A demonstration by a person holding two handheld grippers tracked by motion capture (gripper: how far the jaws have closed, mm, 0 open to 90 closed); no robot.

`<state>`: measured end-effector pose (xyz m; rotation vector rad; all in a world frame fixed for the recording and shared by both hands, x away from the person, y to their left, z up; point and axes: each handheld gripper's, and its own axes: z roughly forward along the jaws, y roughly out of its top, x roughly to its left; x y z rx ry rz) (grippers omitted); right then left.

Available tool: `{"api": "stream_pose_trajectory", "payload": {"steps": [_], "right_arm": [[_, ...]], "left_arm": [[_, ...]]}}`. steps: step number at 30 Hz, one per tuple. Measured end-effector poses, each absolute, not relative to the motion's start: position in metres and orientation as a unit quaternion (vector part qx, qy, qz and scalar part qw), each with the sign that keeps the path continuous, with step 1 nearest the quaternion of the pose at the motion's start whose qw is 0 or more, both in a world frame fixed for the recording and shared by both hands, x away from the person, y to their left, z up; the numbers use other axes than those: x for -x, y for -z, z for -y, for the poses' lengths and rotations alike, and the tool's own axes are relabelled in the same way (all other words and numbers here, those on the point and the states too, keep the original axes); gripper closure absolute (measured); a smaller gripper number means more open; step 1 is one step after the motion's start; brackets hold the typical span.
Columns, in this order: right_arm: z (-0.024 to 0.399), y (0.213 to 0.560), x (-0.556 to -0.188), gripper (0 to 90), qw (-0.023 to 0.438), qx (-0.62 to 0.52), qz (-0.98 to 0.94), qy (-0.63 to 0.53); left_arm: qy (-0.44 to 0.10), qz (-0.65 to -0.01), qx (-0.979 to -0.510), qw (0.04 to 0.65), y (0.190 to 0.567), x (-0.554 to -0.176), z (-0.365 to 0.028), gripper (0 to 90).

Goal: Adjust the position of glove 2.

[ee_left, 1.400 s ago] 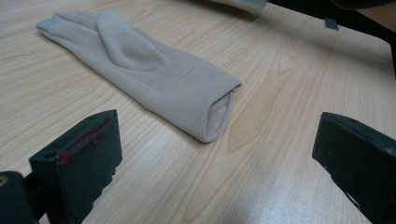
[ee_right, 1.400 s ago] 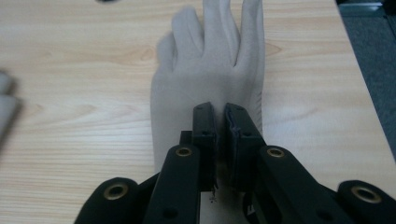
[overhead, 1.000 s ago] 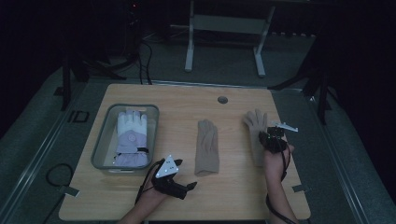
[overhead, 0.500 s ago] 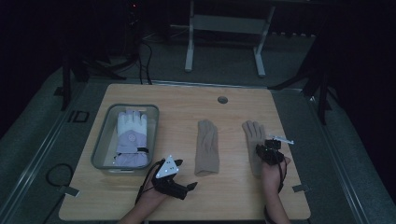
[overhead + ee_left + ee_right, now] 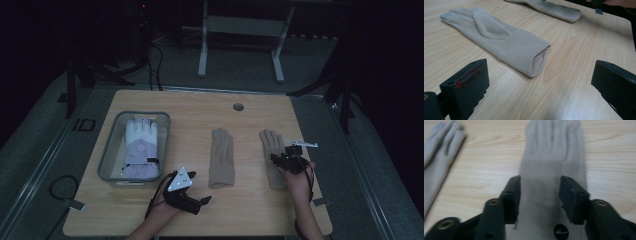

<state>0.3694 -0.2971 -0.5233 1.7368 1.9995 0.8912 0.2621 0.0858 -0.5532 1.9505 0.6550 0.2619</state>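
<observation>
Beige glove (image 5: 272, 157) lies flat at the table's (image 5: 200, 100) right side, right gripper (image 5: 286, 161) over it.

High view: left gripper (image 5: 197, 200) rests near a second glove (image 5: 221, 157). Left gripper view: jaws spread wide, nothing between. Right gripper view: jaws just opening, straddling the glove's (image 5: 551, 157) palm, released.

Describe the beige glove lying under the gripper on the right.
The right-hand beige glove looks like soft, fleecy fabric. It lies flat on the wooden table, fingers pointing away from the person, apart from its twin. A small round black logo patch sits near the cuff. The right gripper hangs over it, jaws just opened and straddling the glove, no longer pinching.
</observation>
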Motion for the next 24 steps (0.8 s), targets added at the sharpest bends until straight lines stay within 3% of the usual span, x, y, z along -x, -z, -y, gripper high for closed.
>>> {"api": "stream_pose_trajectory", "payload": {"steps": [1,2,3,4,6,7,11,14,18,24], "right_arm": [[0.299,0.522,-0.370,47.3,0.168,-0.609,-0.708,-0.314],[0.302,0.520,-0.370,39.7,0.150,-0.603,-0.714,-0.322],[0.302,0.520,-0.370,39.7,0.150,-0.603,-0.714,-0.322],[0.305,0.518,-0.370,29.7,0.133,-0.594,-0.725,-0.321],[0.306,0.518,-0.370,26.1,0.129,-0.591,-0.729,-0.319],[0.307,0.517,-0.369,13.0,0.118,-0.580,-0.740,-0.319],[0.310,0.513,-0.366,12.4,0.125,-0.559,-0.755,-0.319],[0.315,0.507,-0.364,13.7,0.156,-0.517,-0.771,-0.337],[0.323,0.503,-0.367,14.9,0.137,-0.493,-0.783,-0.353],[0.328,0.505,-0.370,10.7,0.149,-0.471,-0.797,-0.348]], "left_arm": [[-0.109,-0.272,-0.809,0.510,0.553,-0.262,-0.086,1.5],[-0.109,-0.273,-0.809,0.510,0.553,-0.262,-0.086,1.5],[-0.109,-0.274,-0.808,0.510,0.553,-0.263,-0.086,1.5],[-0.108,-0.275,-0.808,0.510,0.554,-0.263,-0.086,1.5],[-0.108,-0.274,-0.808,0.510,0.553,-0.263,-0.086,1.5],[-0.108,-0.274,-0.808,0.510,0.553,-0.262,-0.086,1.5],[-0.108,-0.274,-0.808,0.510,0.553,-0.263,-0.087,1.5],[-0.106,-0.275,-0.807,0.511,0.553,-0.263,-0.087,1.5],[-0.107,-0.274,-0.808,0.511,0.553,-0.263,-0.087,1.5],[-0.105,-0.276,-0.807,0.511,0.553,-0.263,-0.087,1.5]]}}
